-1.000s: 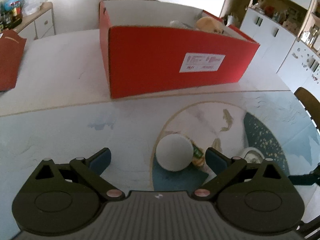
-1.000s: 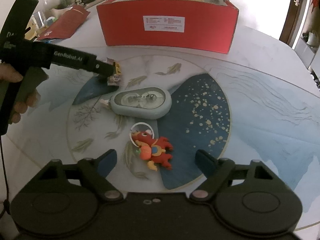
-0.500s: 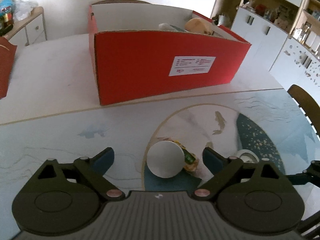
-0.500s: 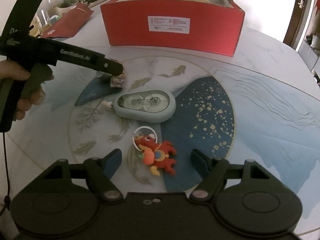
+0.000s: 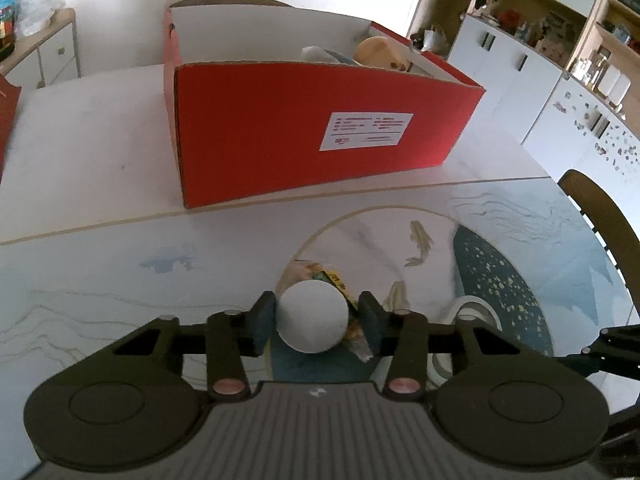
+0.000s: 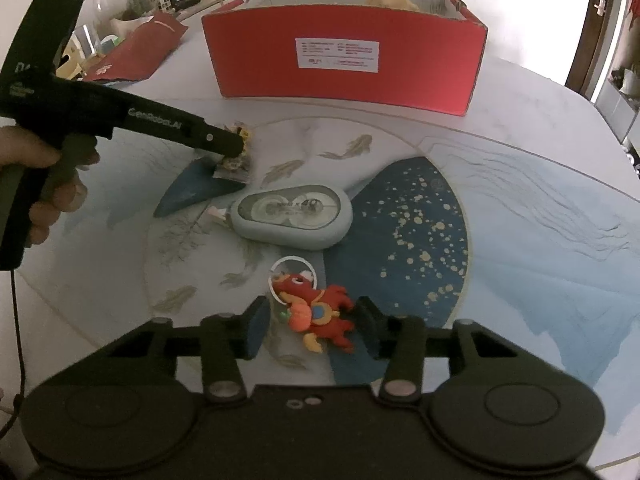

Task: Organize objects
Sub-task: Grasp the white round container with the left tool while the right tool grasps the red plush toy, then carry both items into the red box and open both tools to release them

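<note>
Left claw (image 5: 315, 320) is clenching on a snack packet (image 5: 348, 320) with a white round cap (image 5: 313, 317) facing the camera; both pads are pressing the packet's sides, low over the surface (image 5: 100, 280) near the rim of its painted circle. Right claw (image 6: 310, 322) is sitting released, its fingers (image 6: 256, 326) flanking a red dragon toy (image 6: 320, 312) with a white ring (image 6: 292, 270), apart from it on both sides; the toy is lying on the surface toward the near edge. Just beyond it a grey oval case (image 6: 292, 216) is lying flat near the middle. A red cardboard box (image 6: 348, 60) is standing open toward the far edge, already holding some items. A red paper bag (image 6: 140, 48) is lying at the far left corner.
</note>
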